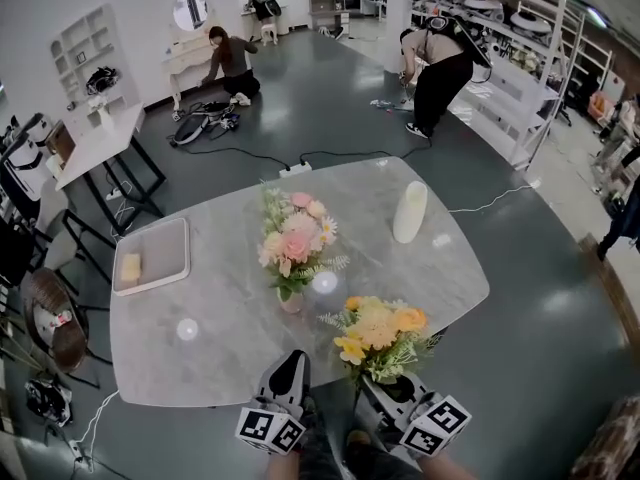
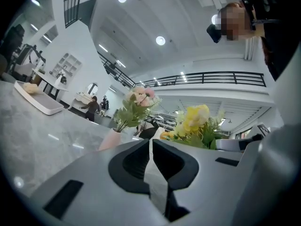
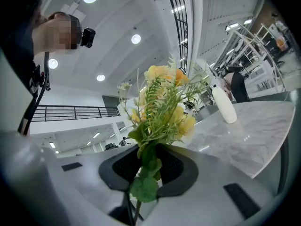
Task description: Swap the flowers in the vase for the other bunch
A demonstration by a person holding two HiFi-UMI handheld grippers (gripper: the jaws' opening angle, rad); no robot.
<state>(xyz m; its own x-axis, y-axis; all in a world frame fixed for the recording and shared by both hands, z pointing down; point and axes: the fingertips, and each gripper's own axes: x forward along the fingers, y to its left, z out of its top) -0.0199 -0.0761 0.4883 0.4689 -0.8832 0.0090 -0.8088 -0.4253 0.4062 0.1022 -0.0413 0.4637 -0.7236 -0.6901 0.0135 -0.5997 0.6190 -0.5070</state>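
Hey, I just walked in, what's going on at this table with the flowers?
A person is working with two hand-held grippers at a marble table. The right hand-held gripper is clamped on the stems of a yellow bunch, holding it upright at the table's near edge. The left hand-held gripper is shut and empty beside it. The pink bunch stands in the small pink vase mid-table, so the swap is not yet done.

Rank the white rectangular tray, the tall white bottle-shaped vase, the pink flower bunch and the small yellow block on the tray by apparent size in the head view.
Largest: pink flower bunch and white rectangular tray, too alike to rank.
Then: tall white bottle-shaped vase.
Smallest: small yellow block.
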